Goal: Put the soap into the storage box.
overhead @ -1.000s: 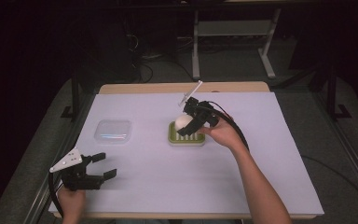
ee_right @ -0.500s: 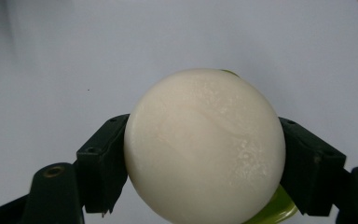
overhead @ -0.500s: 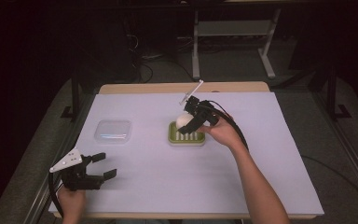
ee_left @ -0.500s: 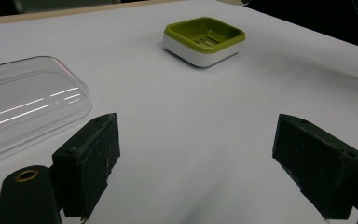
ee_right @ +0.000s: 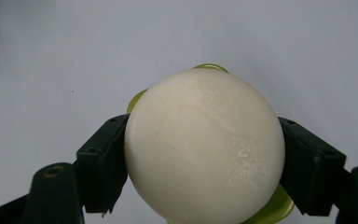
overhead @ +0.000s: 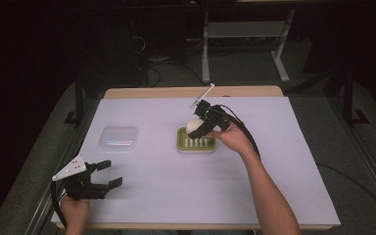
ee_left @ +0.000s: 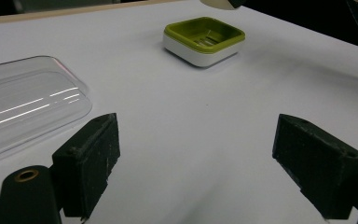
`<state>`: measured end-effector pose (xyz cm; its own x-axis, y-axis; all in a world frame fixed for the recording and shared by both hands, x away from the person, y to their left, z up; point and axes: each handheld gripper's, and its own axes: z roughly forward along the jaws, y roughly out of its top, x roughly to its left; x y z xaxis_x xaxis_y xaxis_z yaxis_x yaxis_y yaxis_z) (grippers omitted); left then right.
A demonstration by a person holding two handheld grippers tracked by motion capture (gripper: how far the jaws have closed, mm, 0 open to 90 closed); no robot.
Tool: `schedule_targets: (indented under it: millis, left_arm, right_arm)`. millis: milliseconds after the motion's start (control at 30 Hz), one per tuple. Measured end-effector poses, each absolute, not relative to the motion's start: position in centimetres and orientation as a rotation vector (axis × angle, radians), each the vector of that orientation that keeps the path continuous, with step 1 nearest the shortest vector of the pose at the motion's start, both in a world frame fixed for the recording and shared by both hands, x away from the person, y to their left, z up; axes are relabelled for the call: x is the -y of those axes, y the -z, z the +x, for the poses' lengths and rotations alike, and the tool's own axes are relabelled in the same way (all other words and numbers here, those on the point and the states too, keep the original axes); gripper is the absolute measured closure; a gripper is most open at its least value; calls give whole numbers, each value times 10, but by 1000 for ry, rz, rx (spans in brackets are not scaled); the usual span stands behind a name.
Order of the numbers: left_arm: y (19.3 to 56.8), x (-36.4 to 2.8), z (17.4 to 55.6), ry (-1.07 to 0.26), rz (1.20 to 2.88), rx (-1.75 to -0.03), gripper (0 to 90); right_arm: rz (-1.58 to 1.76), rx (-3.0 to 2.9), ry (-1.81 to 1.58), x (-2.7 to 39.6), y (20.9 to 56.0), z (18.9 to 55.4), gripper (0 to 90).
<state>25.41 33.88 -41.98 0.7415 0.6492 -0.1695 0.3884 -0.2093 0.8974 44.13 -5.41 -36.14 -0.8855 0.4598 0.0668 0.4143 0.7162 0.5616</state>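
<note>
Right tongs (overhead: 199,128): jaws closed on either flank of a white soap bar (ee_right: 204,149), held just above the green soap dish (overhead: 196,141), judged to be lined up for setting it down. Left tongs (overhead: 104,178): jaws wide apart, empty, resting low at the near left of the bench, evidently kept out of the way. A clear plastic lid (overhead: 119,137) lies flat, left of the dish and apart from it. The bench (overhead: 284,161) has a plain white covering; the room beyond is dark, with a white metal frame (overhead: 247,36) on the floor.
</note>
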Motion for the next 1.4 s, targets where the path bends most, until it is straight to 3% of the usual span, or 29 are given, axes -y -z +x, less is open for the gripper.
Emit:
schedule_targets:
  millis: [1400]
  left_arm:
    - [419, -340, 254, -294, 1833, -805, 145]
  right_arm:
    - [815, -2873, -792, 45, 398, 455, 238]
